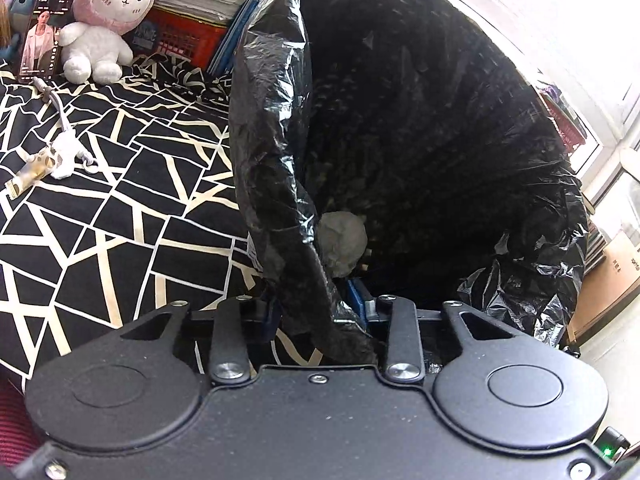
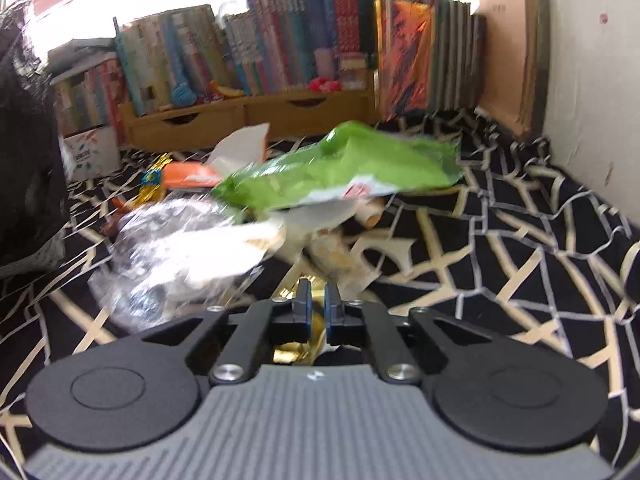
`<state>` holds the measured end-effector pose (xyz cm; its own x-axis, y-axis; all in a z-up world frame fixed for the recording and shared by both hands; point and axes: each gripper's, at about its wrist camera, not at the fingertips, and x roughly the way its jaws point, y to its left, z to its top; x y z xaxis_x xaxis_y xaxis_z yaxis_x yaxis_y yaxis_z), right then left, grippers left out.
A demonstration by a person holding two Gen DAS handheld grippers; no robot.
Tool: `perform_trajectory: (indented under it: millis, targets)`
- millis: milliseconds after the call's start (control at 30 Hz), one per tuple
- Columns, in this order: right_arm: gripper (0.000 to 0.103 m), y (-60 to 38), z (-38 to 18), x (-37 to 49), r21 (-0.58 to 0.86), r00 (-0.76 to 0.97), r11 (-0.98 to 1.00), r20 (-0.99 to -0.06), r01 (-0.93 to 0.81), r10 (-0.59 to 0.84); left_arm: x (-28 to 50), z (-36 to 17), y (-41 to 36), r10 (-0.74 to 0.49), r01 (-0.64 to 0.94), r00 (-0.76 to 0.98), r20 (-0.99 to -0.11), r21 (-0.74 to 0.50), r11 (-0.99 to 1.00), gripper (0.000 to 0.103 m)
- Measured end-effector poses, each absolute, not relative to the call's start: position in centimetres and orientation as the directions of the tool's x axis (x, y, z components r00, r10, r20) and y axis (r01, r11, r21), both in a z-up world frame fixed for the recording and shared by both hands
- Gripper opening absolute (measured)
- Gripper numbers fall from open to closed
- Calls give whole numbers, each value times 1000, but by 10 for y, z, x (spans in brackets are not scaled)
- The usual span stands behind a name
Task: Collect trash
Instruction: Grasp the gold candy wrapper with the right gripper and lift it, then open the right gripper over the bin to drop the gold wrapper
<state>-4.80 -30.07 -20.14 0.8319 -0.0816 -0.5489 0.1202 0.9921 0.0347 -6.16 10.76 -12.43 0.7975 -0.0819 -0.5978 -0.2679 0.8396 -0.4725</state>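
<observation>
In the left wrist view a black trash bag stands wide open, and my left gripper is shut on a bunched fold of its rim. A crumpled white paper ball lies inside the bag, just past the fingers. In the right wrist view my right gripper is shut on a shiny gold wrapper low over the patterned cloth. Ahead of it lies a blurred pile of trash: a green snack bag, crinkled clear plastic and an orange packet. The black bag's side shows at the left edge.
On the black-and-white cloth sit a pink plush toy, a propped phone and a white cable with a keychain. Book stacks and a red crate stand behind. A wooden book shelf and cardboard line the far wall.
</observation>
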Motion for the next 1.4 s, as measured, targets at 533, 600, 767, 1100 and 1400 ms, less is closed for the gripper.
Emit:
perform_trajectory:
  millis: [533,600,767,1100,1400]
  targets:
    - [30,-285,-201,-46,9,851,994,-517,107,-87,-62,-125,109,-81,-288,793,-604,-489,823,28]
    - [30,-289,-191,-49,29,863,994,-500,107,-79,-62,-125,109,-81,-289,793,-604,-489,823,29]
    - [30,-295,-156,-59,114,906,992,-422,62,-8,-60,-125,110,-89,-286,793,-602,-498,818,29]
    - [30,-261,-60,-75,257,912,909,-165,-329,377,-60,-125,109,-99,-281,795,-599,-507,815,33]
    - [31,-175,-26,-50,269,730,735,-141,-622,669,-56,-127,108,-115,-290,782,-612,-521,803,33]
